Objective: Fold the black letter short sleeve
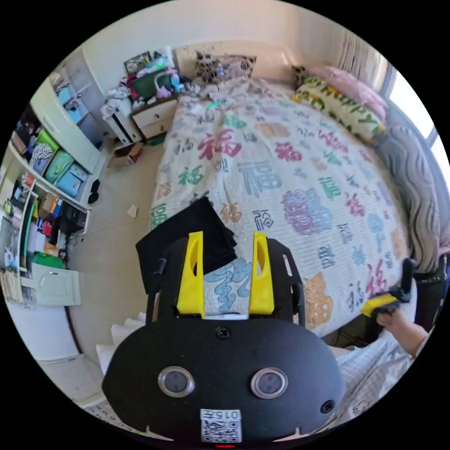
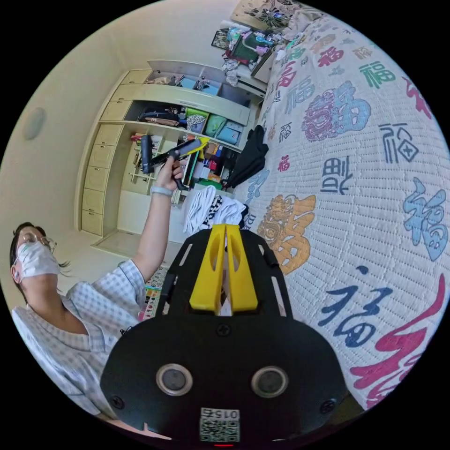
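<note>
The folded black short sleeve (image 1: 187, 234) is lying at the bed (image 1: 300, 187) edge. The left tongs (image 1: 227, 243) are hovering released near it. The right tongs (image 2: 226, 234) are clenched, grasping nothing.

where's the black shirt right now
The folded black short sleeve shirt lies on the patterned quilted bedspread at the bed's edge, just beyond the left gripper, whose jaws are open and empty.

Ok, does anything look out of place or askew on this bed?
The folded black shirt sits at the bedspread's edge, partly overhanging toward the floor. Neither tool holds it: the left tool is open, the right tool shut.
</note>
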{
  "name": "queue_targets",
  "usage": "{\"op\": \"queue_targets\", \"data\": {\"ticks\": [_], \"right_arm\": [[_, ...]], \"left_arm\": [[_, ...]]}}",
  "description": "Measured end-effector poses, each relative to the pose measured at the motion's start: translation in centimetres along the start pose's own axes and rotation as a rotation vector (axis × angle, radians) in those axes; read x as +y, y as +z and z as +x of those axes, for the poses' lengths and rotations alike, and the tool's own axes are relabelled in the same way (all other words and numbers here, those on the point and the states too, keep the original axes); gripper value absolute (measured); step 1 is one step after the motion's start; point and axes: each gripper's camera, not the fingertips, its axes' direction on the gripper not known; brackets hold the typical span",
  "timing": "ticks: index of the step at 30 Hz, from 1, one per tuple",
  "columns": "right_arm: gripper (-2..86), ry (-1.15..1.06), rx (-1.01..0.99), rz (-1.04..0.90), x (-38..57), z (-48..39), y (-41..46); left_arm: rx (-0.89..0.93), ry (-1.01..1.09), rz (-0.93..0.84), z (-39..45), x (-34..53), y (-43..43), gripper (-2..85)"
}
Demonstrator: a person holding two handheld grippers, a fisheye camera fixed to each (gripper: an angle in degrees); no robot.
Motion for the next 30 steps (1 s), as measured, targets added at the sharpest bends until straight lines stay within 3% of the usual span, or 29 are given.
{"op": "queue_targets", "data": {"ticks": [2,5,9,12,15,17,23,30], "right_arm": [[-0.6,-0.031,0.038,0.005,0.2,-1.1,-2.9],[-0.5,-0.059,0.092,0.012,0.9,-2.6,-7.1],[-0.2,-0.079,0.204,-0.004,2.4,-4.4,-12.1],[0.8,-0.09,0.245,0.013,4.0,-5.8,-15.8],[5.4,-0.145,0.294,0.042,5.0,-8.2,-18.6],[10.1,-0.196,0.347,0.042,5.1,-11.1,-20.0],[14.2,-0.441,0.404,0.138,5.6,-22.2,-25.1],[17.5,-0.612,0.769,0.36,8.4,-34.2,-34.8]], "left_arm": [[-0.116,0.004,-0.206,3.0,-4.3,8.4,14.1],[-0.121,-0.02,-0.416,3.1,-5.9,16.8,13.2],[-0.106,-0.135,-0.392,1.2,-5.5,18.0,8.1],[-0.078,-0.13,-0.276,1.0,-5.1,13.2,3.6],[0.005,-0.143,-0.053,0.4,-3.5,3.7,2.5],[0.233,-0.135,0.177,0.5,-1.2,-5.7,2.2],[0.661,0.094,0.56,7.7,5.0,-25.4,2.1],[0.825,0.316,0.625,18.4,9.0,-35.7,2.1]]}}
